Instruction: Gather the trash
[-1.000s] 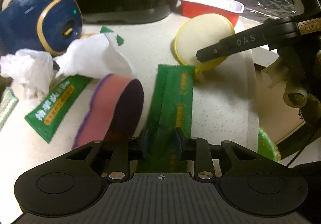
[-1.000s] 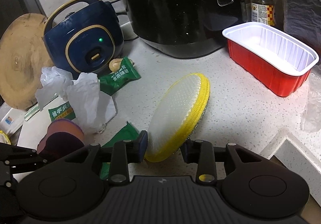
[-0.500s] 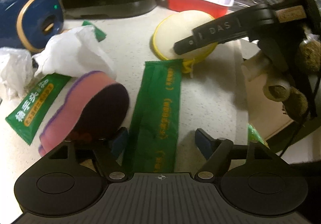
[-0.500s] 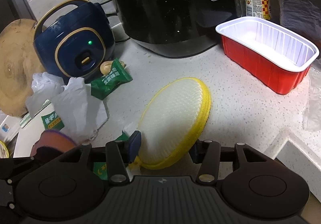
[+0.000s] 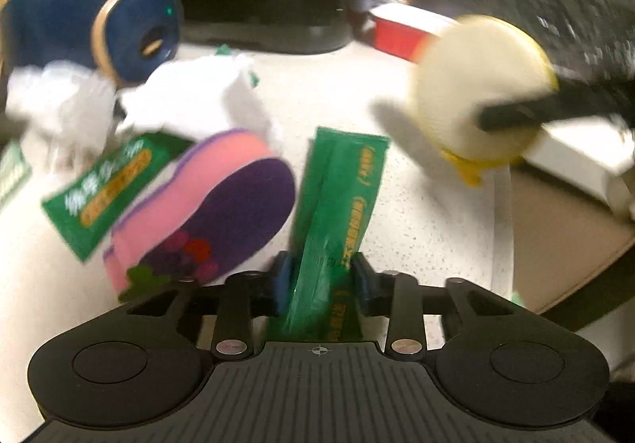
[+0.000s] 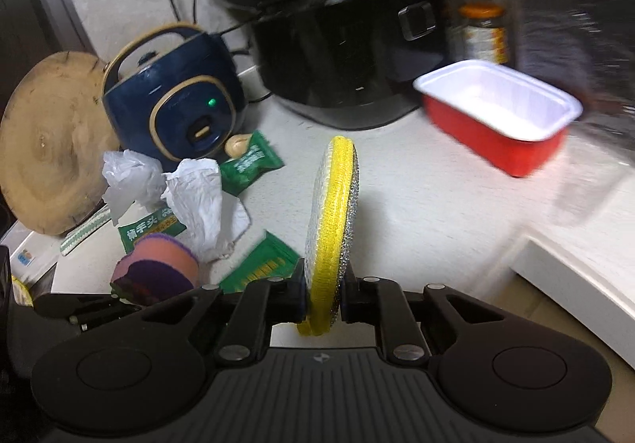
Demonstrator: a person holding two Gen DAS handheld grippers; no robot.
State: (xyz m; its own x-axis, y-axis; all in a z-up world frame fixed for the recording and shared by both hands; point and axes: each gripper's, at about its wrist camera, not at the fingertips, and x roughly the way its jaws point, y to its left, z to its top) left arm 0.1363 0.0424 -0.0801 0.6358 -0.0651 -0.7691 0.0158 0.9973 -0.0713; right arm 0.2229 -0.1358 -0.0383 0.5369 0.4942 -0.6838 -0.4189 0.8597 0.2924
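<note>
Green foil, a long flat sachet (image 5: 337,212), stands between the blue pads of the left claw (image 5: 317,278), whose jaws have just been closing on it. The sachet buckles upward there, so the pinch seems made by its near end, and its far end slants toward the speckled white desk (image 5: 420,205). Yellow print runs along it, too blurred to read. The right claw (image 6: 323,294), also just closing, is pressed on the rim of a round scrubbing pad (image 6: 331,220) with a yellow knitted edge and a silvery face, held on edge and clear of the desk, probably for carrying off.

Just beside the sachet lies a pink and purple sponge (image 5: 206,212). Behind it are another green packet (image 5: 103,193) with white and orange characters, illegible, and crumpled white paper (image 5: 190,101).

Further back stand a navy rice cooker with gold trim (image 6: 174,101), a red tray with a white lining (image 6: 500,113), a labelled jar with an orange lid (image 6: 482,30) and a black appliance (image 6: 341,54).
</note>
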